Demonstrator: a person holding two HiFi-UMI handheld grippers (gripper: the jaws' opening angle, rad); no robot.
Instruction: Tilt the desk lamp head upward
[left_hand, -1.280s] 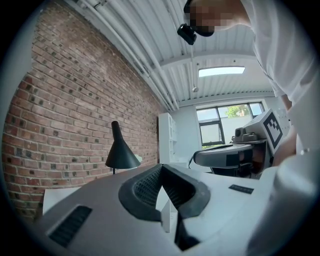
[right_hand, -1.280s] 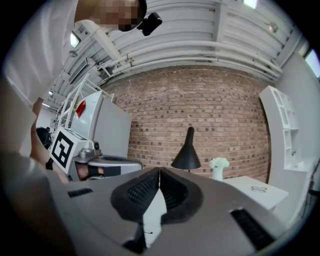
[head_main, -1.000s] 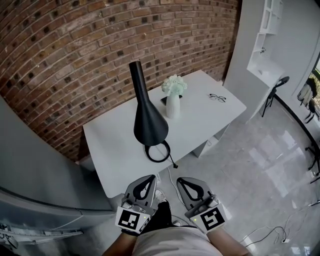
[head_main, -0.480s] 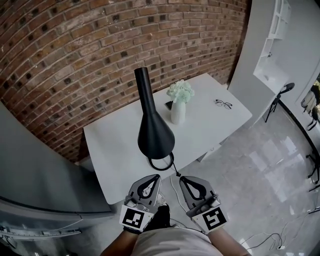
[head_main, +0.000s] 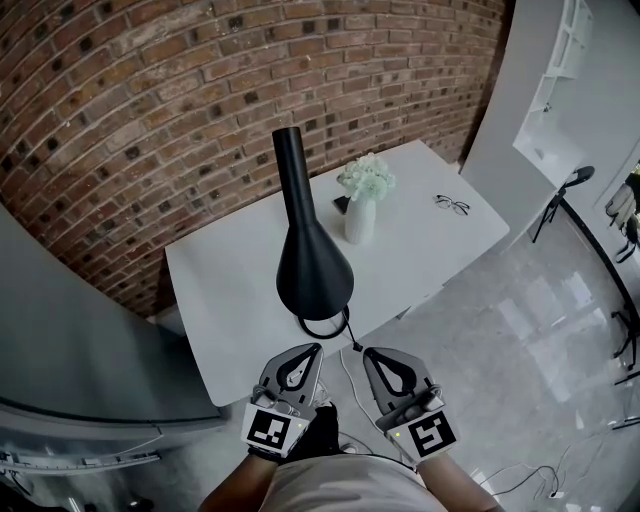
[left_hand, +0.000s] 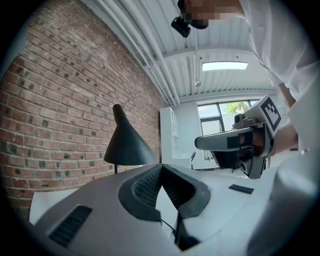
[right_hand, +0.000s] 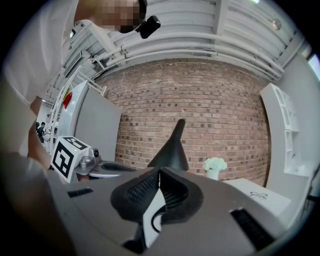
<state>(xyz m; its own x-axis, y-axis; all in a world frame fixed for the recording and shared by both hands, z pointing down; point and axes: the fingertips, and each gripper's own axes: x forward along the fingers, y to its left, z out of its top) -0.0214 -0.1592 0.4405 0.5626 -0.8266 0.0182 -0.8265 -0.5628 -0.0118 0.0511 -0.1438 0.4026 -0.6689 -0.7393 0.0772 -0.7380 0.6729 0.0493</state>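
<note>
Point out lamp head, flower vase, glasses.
lamp head (head_main: 314, 268), head view, flared lower shade.
flower vase (head_main: 360, 224), head view, white body.
glasses (head_main: 452, 205), head view, bridge of frame.

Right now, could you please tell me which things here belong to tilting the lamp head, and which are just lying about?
For the job: desk lamp; left gripper; right gripper (both shut, holding nothing).
Just lying about: vase of white flowers; eyeglasses.

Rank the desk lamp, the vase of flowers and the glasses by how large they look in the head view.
1. desk lamp: largest by far, though its head rises toward the camera, which exaggerates it.
2. vase of flowers.
3. glasses: smallest.
</note>
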